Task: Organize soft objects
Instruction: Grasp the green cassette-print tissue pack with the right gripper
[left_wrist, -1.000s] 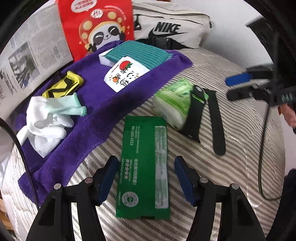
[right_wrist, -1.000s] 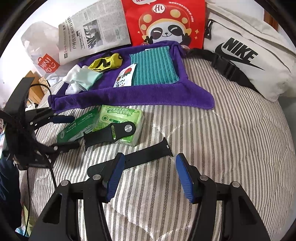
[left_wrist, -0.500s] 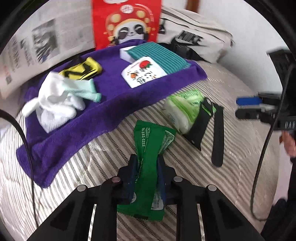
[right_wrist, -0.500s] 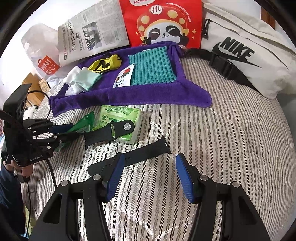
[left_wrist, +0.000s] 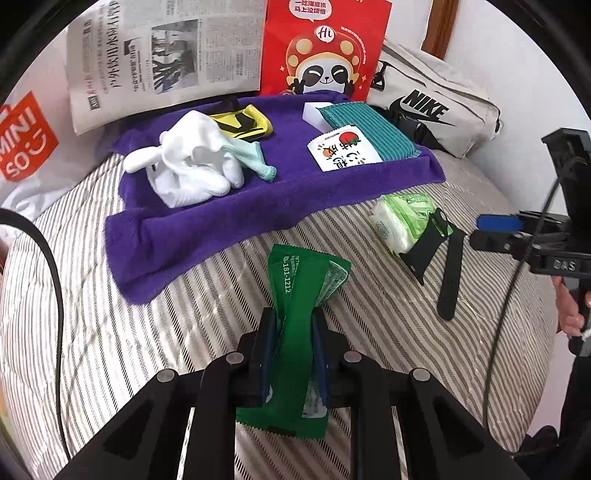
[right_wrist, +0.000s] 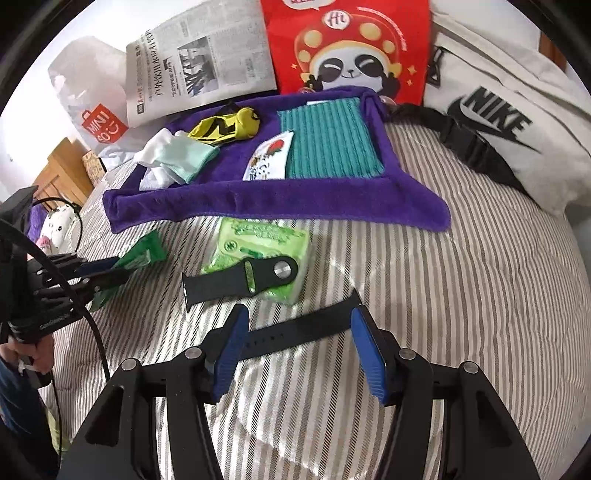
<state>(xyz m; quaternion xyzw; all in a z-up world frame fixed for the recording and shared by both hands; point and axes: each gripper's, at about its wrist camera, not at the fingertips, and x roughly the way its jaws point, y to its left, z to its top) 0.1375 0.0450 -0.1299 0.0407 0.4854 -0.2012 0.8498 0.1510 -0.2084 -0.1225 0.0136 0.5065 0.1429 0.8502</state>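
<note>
Now the left gripper (left_wrist: 293, 345), whose jaws gaped around the flat green packet (left_wrist: 295, 306) a second ago, has pinched it crumpled and lifted it off the striped bedcover (left_wrist: 184, 325) near the purple towel (left_wrist: 207, 221), while the right gripper (right_wrist: 299, 347) stays half open over a black strap (right_wrist: 295, 332).

"NIKE" on the white bag (left_wrist: 436, 107), "MINISO" on the plastic bag (left_wrist: 22, 140), "181-1212" on the green packet (left_wrist: 295, 295).
</note>
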